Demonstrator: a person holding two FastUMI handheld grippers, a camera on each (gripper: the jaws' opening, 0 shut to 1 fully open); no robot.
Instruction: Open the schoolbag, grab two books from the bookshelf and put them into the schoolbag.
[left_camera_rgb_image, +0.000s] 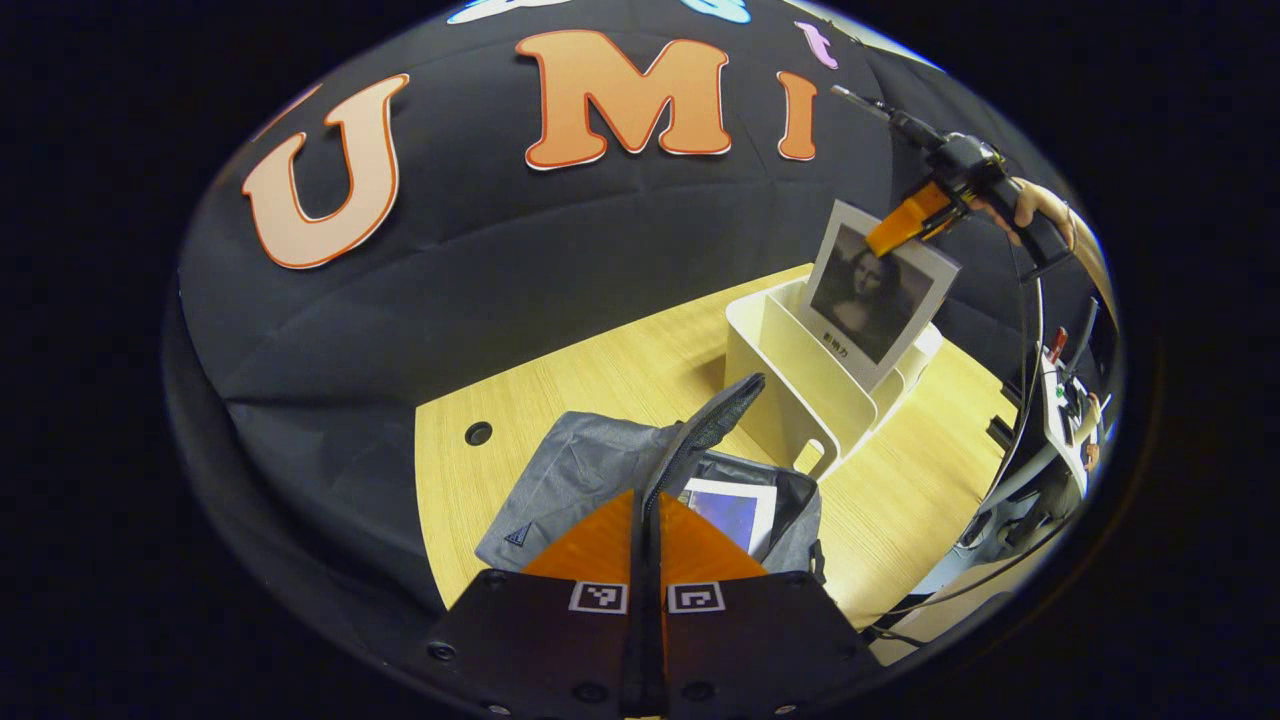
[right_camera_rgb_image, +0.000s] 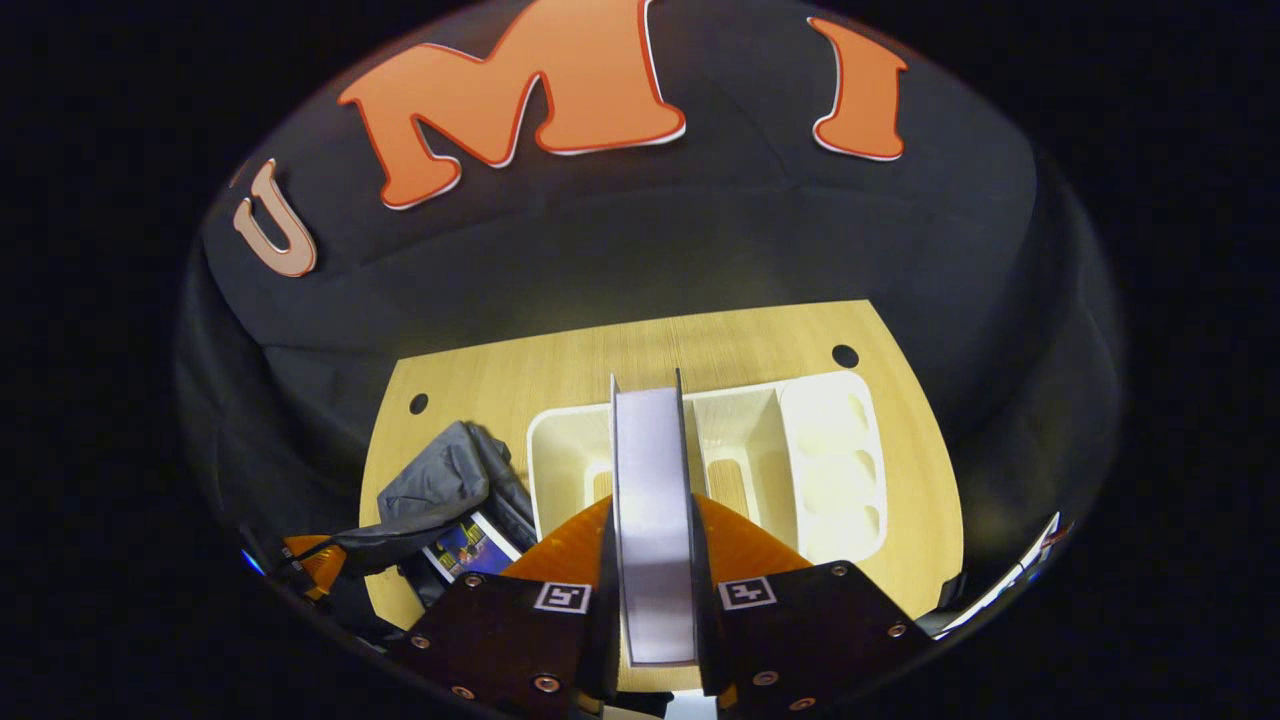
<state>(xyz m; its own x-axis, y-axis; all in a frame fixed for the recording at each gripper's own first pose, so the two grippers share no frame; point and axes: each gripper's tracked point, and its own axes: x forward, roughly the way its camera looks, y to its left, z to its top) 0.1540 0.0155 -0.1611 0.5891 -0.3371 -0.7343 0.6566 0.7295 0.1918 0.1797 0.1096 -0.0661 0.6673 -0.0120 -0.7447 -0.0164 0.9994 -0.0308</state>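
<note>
**Desk:** What does the left gripper view show?

**Photographer:** The left gripper (left_camera_rgb_image: 647, 520) has its two fingers pressed together on the dark strap or flap edge (left_camera_rgb_image: 712, 420) of a grey fabric schoolbag (left_camera_rgb_image: 590, 470), holding that edge up. The bag lies open on a pale wooden table (left_camera_rgb_image: 620, 380), and a first book with a blue cover and white border (left_camera_rgb_image: 735, 512) lies inside its mouth.

**Desk:** And the second book?

**Photographer:** A white-bordered book with a dark portrait on its cover (left_camera_rgb_image: 872, 292) is tilted above the white plastic bookshelf (left_camera_rgb_image: 800, 370), its lower part between the dividers. The right gripper (left_camera_rgb_image: 905, 225), held by a hand (left_camera_rgb_image: 1035, 205), clamps the book's top edge.

**Desk:** Does the right gripper view confirm that?

**Photographer:** Yes. There the right gripper (right_camera_rgb_image: 652, 560) has its jaws closed onto the book (right_camera_rgb_image: 652, 480), seen edge-on as a pale block of pages, with a finger on either side of it. The white bookshelf (right_camera_rgb_image: 830, 450) sits directly below on the table (right_camera_rgb_image: 560, 370), its other compartments bare.

**Desk:** Where is the bag in that view?

**Photographer:** At lower left, just beside the bookshelf: the grey schoolbag (right_camera_rgb_image: 450, 480) with the blue-covered book (right_camera_rgb_image: 470, 548) showing in its opening, and the left gripper (right_camera_rgb_image: 310, 560) on the strap at the edge.
</note>
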